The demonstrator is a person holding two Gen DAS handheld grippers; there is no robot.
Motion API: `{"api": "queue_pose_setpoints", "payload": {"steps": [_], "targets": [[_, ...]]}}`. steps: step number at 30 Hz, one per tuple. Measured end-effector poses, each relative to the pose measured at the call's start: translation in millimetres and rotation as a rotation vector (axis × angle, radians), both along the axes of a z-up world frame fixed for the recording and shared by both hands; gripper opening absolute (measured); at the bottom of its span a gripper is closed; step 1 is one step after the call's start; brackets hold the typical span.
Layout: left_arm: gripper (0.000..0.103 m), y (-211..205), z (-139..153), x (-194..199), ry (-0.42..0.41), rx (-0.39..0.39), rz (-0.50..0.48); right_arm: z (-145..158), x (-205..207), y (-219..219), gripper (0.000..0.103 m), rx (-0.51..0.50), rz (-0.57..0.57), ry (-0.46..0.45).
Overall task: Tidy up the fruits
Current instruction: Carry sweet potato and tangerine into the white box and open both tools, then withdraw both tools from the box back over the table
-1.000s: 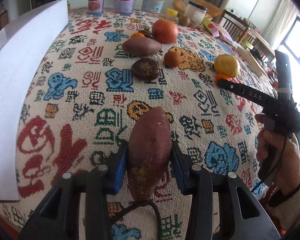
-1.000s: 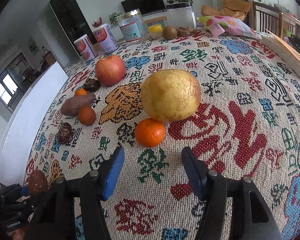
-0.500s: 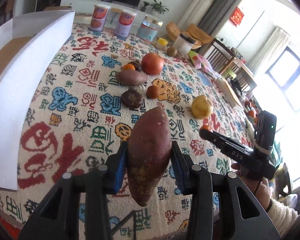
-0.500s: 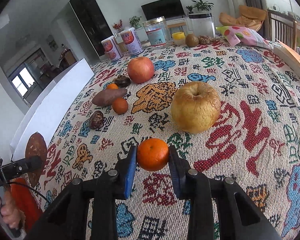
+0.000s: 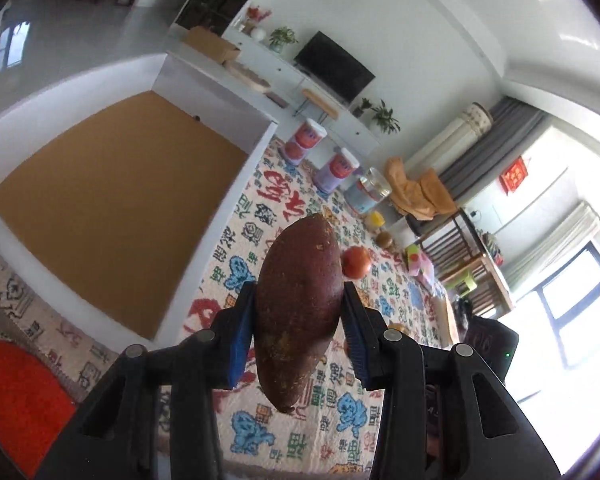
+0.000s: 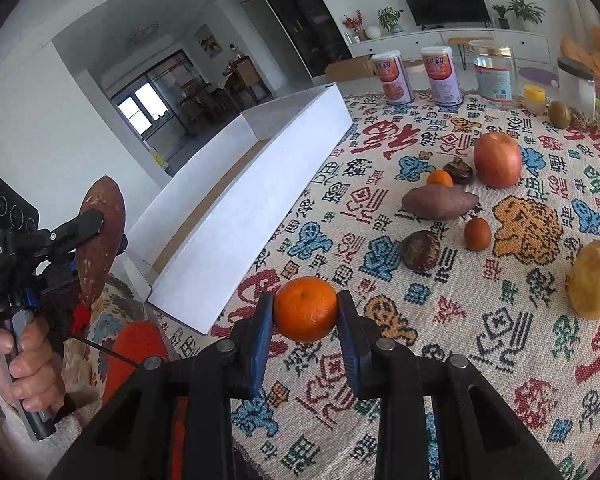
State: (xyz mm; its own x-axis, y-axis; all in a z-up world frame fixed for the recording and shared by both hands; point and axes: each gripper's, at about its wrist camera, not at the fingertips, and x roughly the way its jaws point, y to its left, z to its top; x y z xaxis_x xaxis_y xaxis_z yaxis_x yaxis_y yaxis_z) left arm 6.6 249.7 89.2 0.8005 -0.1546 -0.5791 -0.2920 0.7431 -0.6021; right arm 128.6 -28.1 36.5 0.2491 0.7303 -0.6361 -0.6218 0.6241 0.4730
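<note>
My left gripper (image 5: 299, 320) is shut on a purple sweet potato (image 5: 298, 300) and holds it in the air beside the open white box (image 5: 112, 204) with a brown floor. In the right wrist view that sweet potato (image 6: 100, 240) hangs at the far left. My right gripper (image 6: 305, 320) is shut on an orange (image 6: 305, 309), lifted above the cloth near the box's near corner (image 6: 236, 220). On the cloth lie a second sweet potato (image 6: 438, 202), a red apple (image 6: 497, 160), a yellow apple (image 6: 594, 278), two small oranges and two dark round fruits.
Two cans (image 6: 394, 78), a glass jar (image 6: 494, 76), a kiwi (image 6: 559, 114) and a snack bag stand at the table's far edge. A red cushion (image 5: 16, 400) lies below the table's near-left edge.
My left gripper has lifted the sweet potato higher and swung left toward the box. My right gripper, shut on the orange half a second ago, has raised it and moved left toward the box.
</note>
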Motion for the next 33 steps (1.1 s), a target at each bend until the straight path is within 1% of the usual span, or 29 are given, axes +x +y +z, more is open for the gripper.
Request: {"api": "queue_pose_setpoints", "payload": {"steps": [4,6,9,12,15,16,17,18,19,20,21,22,24,25,27,28,30,31,33], "targets": [[0.042,50.4,-14.5,4.3,0.095,0.039,0.163,31.3,-9.0,87.1,0.031,0.020,0.147,-0.057],[0.042,71.3,-26.7,7.1,0.135,0.043,0.226,38.3,-11.3,131.3,0.031,0.010,0.206,-0.078],[0.042,89.7,-43.8,11.3,0.196,0.064,0.294,34.2,-10.6,187.9,0.031,-0.026,0.247,-0.074],[0.042,97.6,-61.9,11.5,0.241,0.065,0.318,22.2,-9.8,230.8,0.031,-0.094,0.271,-0.085],[0.042,101.7,-72.8,12.6,0.260,0.070,0.334,9.6,-10.1,255.7,0.032,-0.144,0.280,-0.080],[0.041,101.6,-73.7,11.8,0.260,0.084,0.347,6.6,-10.3,259.5,0.033,-0.156,0.275,-0.078],[0.043,102.1,-73.1,9.1,0.255,0.103,0.362,4.4,-10.4,261.9,0.035,-0.159,0.273,-0.073],[0.046,101.6,-72.3,7.2,0.242,0.116,0.374,3.1,-10.2,261.8,0.043,-0.161,0.267,-0.069],[0.062,100.6,-68.3,4.9,0.230,0.128,0.380,3.1,-9.7,259.0,0.051,-0.156,0.258,-0.066],[0.079,98.9,-63.9,2.6,0.218,0.146,0.390,3.9,-6.8,253.0,0.066,-0.143,0.244,-0.070],[0.084,94.5,-58.0,0.3,0.200,0.173,0.401,5.9,-6.2,244.7,0.079,-0.123,0.233,-0.078],[0.085,88.7,-53.9,-0.2,0.183,0.203,0.405,6.9,-3.1,234.0,0.082,-0.108,0.214,-0.091],[0.085,74.5,-47.2,1.9,0.164,0.247,0.377,11.8,-2.1,207.0,0.084,-0.096,0.168,-0.118],[0.085,65.5,-44.8,5.6,0.156,0.260,0.357,13.0,-1.7,190.7,0.086,-0.093,0.148,-0.130],[0.085,38.5,-41.4,12.5,0.132,0.286,0.297,12.3,-2.8,150.6,0.097,-0.096,0.094,-0.170],[0.086,22.6,-40.5,16.2,0.121,0.300,0.261,10.2,-5.6,127.2,0.098,-0.104,0.066,-0.196],[0.088,-14.0,-40.1,24.2,0.102,0.327,0.173,-1.0,-10.4,80.1,0.099,-0.162,0.014,-0.243],[0.089,-32.4,-41.9,29.0,0.096,0.337,0.127,-11.8,-10.9,51.9,0.099,-0.210,-0.017,-0.261],[0.090,-72.6,-49.6,42.1,0.093,0.349,0.022,-35.3,-13.6,3.6,0.099,-0.313,-0.076,-0.253]]}}
